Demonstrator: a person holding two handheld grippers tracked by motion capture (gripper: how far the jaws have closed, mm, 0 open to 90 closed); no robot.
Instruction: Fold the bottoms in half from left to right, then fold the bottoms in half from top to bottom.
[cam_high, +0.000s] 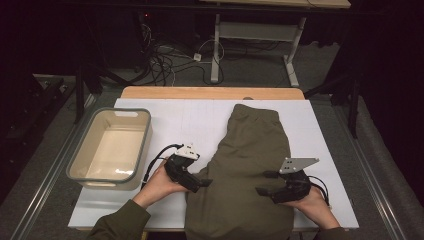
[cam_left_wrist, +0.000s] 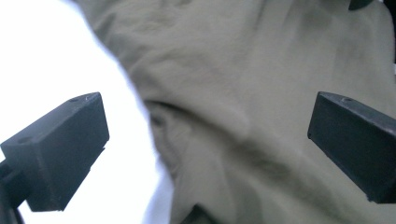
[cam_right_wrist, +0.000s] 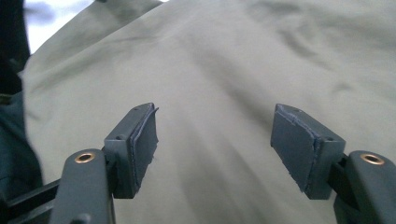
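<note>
Lying flat on the white table (cam_high: 165, 112), the green garment (cam_high: 247, 165) stretches from the far side toward the person, so its long way runs from back to front. Its narrow end with a waistband points at the far edge of the table. Its wide end reaches the near edge and is cut off at the bottom of the high view. Soft folds bunch up along its left side.

The left gripper (cam_high: 204, 183) sits at the left edge of the cloth, low over it. Its jaws stand wide open, and nothing is between them. In the left gripper view, one jaw is over the white table and the other over the green cloth (cam_left_wrist: 261, 93). The right gripper (cam_high: 266, 183) sits at the right side of the cloth. Its jaws are open too, with only flat cloth (cam_right_wrist: 219, 84) under them and no fold pinched. It is hard to tell if either one touches the cloth.

White table shows on both sides of the garment. There is more room on the left, up to a cream bin with a grey rim (cam_high: 111, 147) that stands near the left edge of the table. The right side has a thin strip of bare table.

The person's sleeve (cam_high: 120, 222) comes in from the bottom and is partly cut off. Past the table, the floor is dark, with cables (cam_high: 165, 60) that are hard to make out.
</note>
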